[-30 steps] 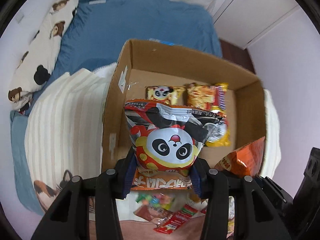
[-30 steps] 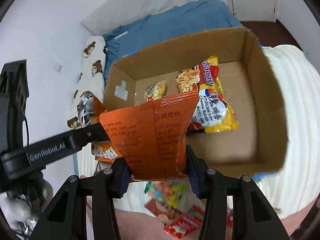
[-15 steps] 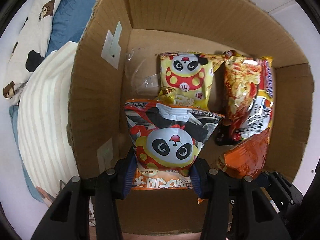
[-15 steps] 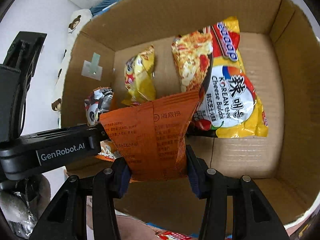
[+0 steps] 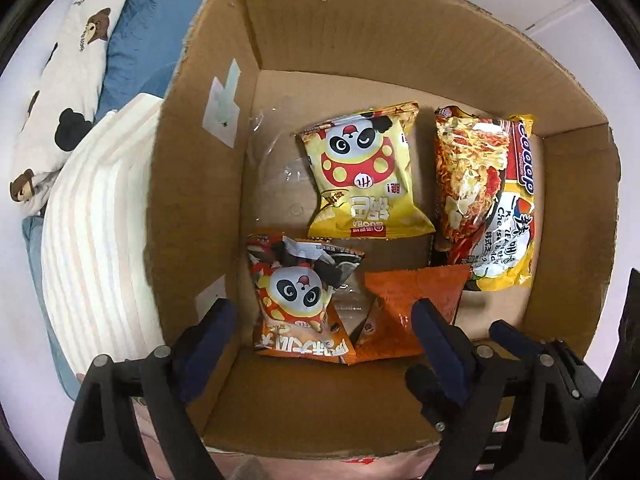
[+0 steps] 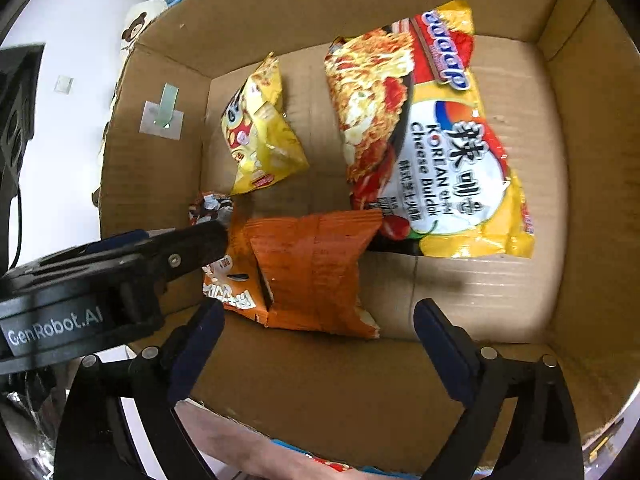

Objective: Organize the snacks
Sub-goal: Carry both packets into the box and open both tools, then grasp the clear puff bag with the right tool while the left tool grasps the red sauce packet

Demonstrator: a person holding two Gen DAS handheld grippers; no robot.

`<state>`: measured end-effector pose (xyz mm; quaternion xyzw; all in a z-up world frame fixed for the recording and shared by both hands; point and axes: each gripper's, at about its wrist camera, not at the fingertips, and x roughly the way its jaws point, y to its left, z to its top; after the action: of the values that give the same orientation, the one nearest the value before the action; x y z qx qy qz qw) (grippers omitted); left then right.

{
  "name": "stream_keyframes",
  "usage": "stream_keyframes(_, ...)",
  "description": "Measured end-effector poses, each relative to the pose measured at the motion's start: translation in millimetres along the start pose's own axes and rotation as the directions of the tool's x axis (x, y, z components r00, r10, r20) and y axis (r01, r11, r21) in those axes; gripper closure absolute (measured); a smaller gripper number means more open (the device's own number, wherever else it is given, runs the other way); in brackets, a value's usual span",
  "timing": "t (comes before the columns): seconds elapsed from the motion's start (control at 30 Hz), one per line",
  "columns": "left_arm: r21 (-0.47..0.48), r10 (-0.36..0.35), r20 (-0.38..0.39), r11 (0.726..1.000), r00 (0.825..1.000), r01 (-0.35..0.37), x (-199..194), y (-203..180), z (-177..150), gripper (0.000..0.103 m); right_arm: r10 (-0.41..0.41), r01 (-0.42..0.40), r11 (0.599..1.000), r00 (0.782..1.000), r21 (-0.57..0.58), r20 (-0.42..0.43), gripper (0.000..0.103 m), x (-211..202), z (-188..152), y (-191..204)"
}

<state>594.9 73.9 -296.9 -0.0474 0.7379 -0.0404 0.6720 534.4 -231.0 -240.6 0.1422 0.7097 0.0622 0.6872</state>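
Red panda packet (image 5: 298, 300): released; it is seen lying on the box floor directly ahead of the left gripper (image 5: 320, 336), between the spread fingers but not pressed by them, its long axis running away from the gripper.
Orange packet (image 6: 312, 272): released; it is seen lying directly ahead of the right gripper (image 6: 316, 344), touching the red panda packet on that packet's right, its printed back turned up.
Left gripper: the jaws are opening, nothing is pinched; it is pointed down into the cardboard box (image 5: 192, 184).
Right gripper: the jaws are opening, nothing is pinched; its pads stand clear on either side of the orange packet.
Nearer hand: each packet is nearest to the gripper above it; the two grippers are held close side by side.
Deciding relation: both packets are judged already set down, so the coming move is judged to be a straight lift out of the box, clear of the near wall.
Yellow panda packet (image 5: 364, 176): beyond the red panda packet, farther from the left gripper.
Noodle packet (image 6: 432, 136): beyond the orange packet, long axis running away from the right gripper.
Count: four packets in the box, one of each kind; one box; two grippers.
Outside: a bed with a striped blanket (image 5: 92, 232) lies beside the box.
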Motion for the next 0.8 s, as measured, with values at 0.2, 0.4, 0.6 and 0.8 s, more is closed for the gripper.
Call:
stream_keyframes(0.2,-0.004,-0.006,0.063,1.000,0.998,0.006,-24,-2,-23,0.013,-0.042,0.042,0.999,0.998,0.005,0.055,0.005,-22,-2,-20)
stream_keyframes(0.4,-0.005,0.025,0.216,1.000,0.976,-0.024,-64,-4,-52,0.013,-0.086,0.086,0.996,0.985,0.004,0.150,0.005,-63,-21,-24)
stream_keyframes(0.6,0.007,0.049,0.353,0.998,0.935,-0.055,-100,0,-85,0.013,-0.125,0.127,0.992,0.956,0.009,0.265,0.005,-110,-49,-19)
stream_keyframes(0.8,0.031,0.069,0.452,0.995,0.889,-0.093,-123,-8,-122,0.013,-0.154,0.170,0.985,0.925,-0.015,0.349,0.005,-139,-90,1)
